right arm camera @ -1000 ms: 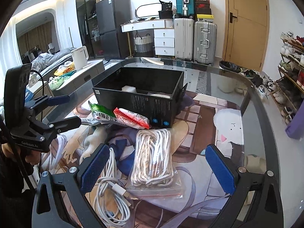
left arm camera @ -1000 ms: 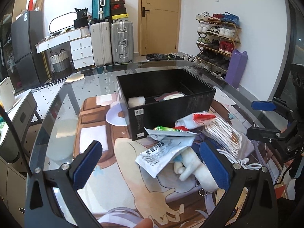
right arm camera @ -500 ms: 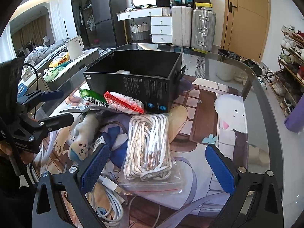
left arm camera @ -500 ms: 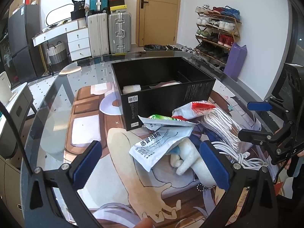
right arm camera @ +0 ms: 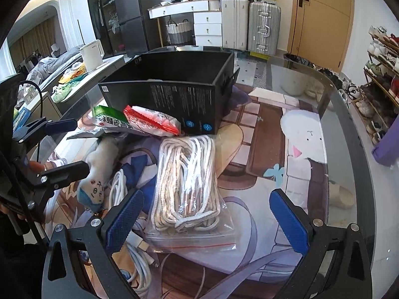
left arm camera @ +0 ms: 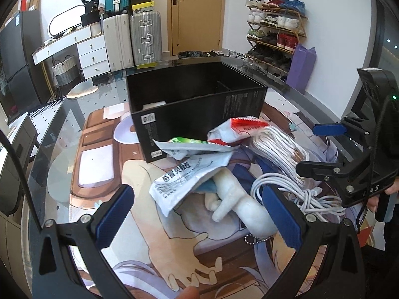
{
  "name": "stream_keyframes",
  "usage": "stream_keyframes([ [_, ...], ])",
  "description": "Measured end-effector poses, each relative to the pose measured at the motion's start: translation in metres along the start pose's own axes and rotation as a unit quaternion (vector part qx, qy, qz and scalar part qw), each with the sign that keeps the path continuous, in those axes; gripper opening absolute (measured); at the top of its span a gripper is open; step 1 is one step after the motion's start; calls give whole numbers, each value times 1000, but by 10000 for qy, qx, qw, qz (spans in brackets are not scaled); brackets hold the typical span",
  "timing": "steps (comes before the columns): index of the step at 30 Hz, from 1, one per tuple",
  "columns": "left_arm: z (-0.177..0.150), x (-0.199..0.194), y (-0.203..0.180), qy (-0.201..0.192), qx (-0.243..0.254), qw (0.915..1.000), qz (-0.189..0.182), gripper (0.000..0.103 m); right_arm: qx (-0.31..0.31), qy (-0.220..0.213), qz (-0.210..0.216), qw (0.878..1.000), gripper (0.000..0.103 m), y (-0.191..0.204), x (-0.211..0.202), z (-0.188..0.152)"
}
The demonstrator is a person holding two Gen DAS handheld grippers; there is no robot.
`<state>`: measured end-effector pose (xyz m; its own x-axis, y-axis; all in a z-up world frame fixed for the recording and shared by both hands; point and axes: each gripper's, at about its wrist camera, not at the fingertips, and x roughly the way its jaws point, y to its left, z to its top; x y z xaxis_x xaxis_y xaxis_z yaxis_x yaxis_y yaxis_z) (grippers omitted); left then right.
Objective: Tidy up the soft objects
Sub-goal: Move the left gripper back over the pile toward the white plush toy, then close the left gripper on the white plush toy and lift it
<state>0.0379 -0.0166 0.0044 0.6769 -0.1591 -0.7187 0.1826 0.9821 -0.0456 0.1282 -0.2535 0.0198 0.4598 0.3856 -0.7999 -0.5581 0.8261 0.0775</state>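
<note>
Glass tabletop (right arm camera: pixel 331 114) with a printed cartoon mat beneath. Black cardboard box (left arm camera: pixel 199 114), open-topped, at 12 o'clock of the clutter; a white soft item (left arm camera: pixel 153 105) lies inside at its left end, and an inner divider shows toward its right. Leaning against the box front: green-and-white snack packet (left arm camera: pixel 192 144) and red-and-white snack packet (left arm camera: pixel 239 128), side by side and overlapping. Below them, a white sachet with black printed characters (left arm camera: pixel 182 182) lies partly over a white plush toy (left arm camera: pixel 239 204), whose blue-capped head with a drawn face (right arm camera: pixel 93 191) points toward 7 o'clock in the right wrist view. Zip bag of coiled white rope (right arm camera: pixel 187 182) sits at centre, touching the red packet at its 12 o'clock end. Loose white charging cable (left arm camera: pixel 299 194) coils just beside the bag and the plush toy. Left tool (left arm camera: pixel 197 214): blue-padded fingers wide apart, holding nothing, hovering over the sachet and plush toy. Right tool (right arm camera: pixel 207 219): fingers wide apart, holding nothing, above the rope bag.
</note>
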Motion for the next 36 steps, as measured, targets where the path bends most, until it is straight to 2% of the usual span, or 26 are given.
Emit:
stream_keyframes([
  [15, 0, 2, 3, 263, -23, 9996, -86, 103, 39, 322, -109, 9994, 102, -5, 23, -5],
  [28, 0, 0, 10, 421, 181, 9989, -127, 103, 27, 328, -256, 9991, 102, -9, 28, -5],
  [30, -2, -2, 10, 438, 222, 9987, -128, 103, -7, 313, -251, 9992, 99, -8, 28, -4],
  [33, -5, -4, 14, 445, 257, 9986, -127, 103, -61, 267, -187, 9994, 87, -6, 29, -2],
  [35, -10, -6, 16, 459, 254, 9985, -139, 103, -118, 228, -151, 9996, 76, -4, 27, -2],
  [36, -11, -7, 18, 469, 248, 9985, -141, 103, -139, 209, -130, 9996, 74, -3, 27, -2],
])
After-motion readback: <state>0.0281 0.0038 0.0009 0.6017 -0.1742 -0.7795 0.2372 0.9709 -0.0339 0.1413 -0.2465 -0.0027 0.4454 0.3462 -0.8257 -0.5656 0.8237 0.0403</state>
